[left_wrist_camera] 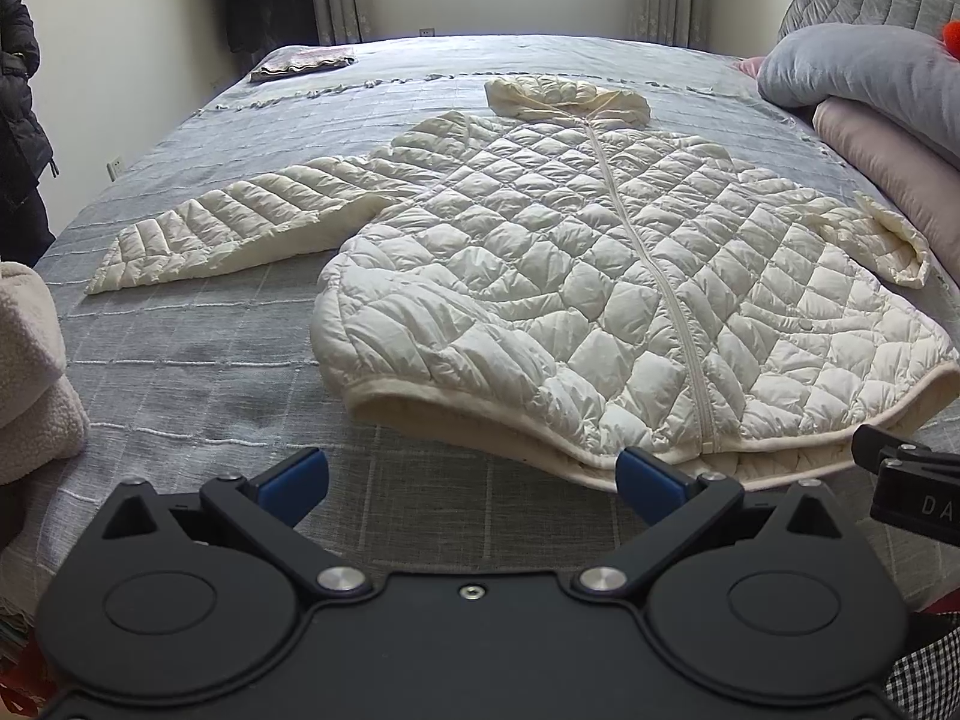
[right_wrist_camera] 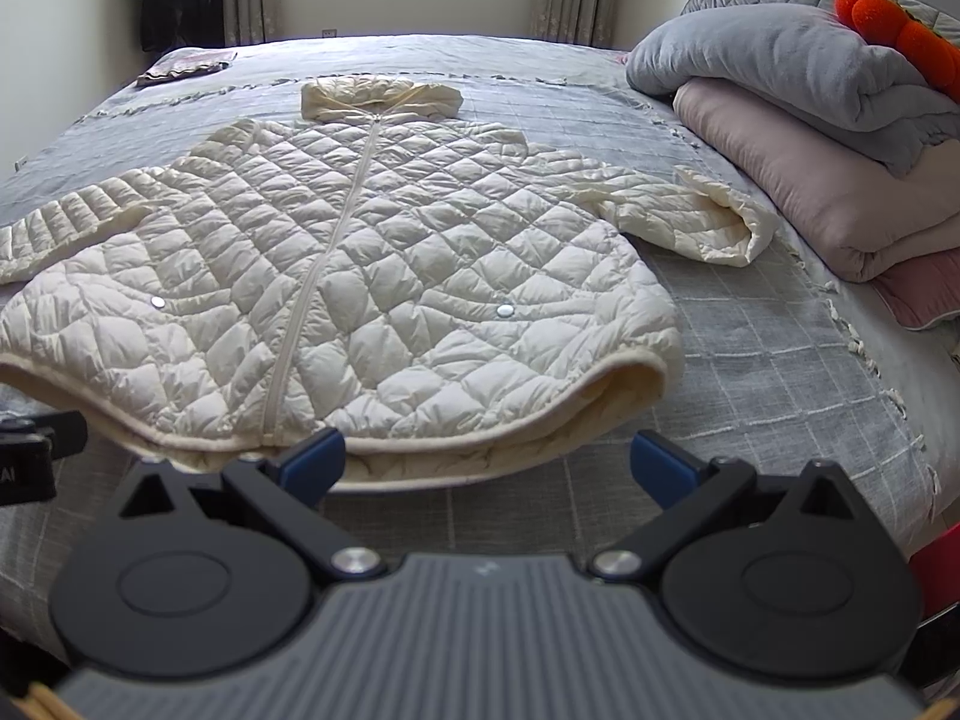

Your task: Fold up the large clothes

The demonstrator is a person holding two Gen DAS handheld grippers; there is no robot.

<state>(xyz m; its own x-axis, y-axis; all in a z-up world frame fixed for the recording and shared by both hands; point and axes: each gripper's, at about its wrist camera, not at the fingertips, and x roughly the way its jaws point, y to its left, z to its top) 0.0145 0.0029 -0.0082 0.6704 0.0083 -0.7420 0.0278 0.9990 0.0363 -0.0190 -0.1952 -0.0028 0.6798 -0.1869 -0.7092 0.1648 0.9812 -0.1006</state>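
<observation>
A cream quilted jacket (left_wrist_camera: 570,252) lies flat and zipped on the grey bedspread (left_wrist_camera: 198,360), hood at the far end, hem toward me. Its left sleeve (left_wrist_camera: 240,222) stretches out to the left. Its right sleeve (right_wrist_camera: 696,216) is bent, with the cuff folded over. The jacket also shows in the right wrist view (right_wrist_camera: 360,276). My left gripper (left_wrist_camera: 471,477) is open and empty just short of the hem's left part. My right gripper (right_wrist_camera: 489,468) is open and empty just short of the hem's right part. The right gripper's edge shows in the left wrist view (left_wrist_camera: 906,480).
Stacked grey and pink bedding (right_wrist_camera: 810,138) sits along the right side, with an orange plush toy (right_wrist_camera: 900,30) on top. A fluffy cream blanket (left_wrist_camera: 30,372) lies at the left edge. A folded cloth (left_wrist_camera: 303,63) lies at the far left corner. Dark coats (left_wrist_camera: 18,120) hang at left.
</observation>
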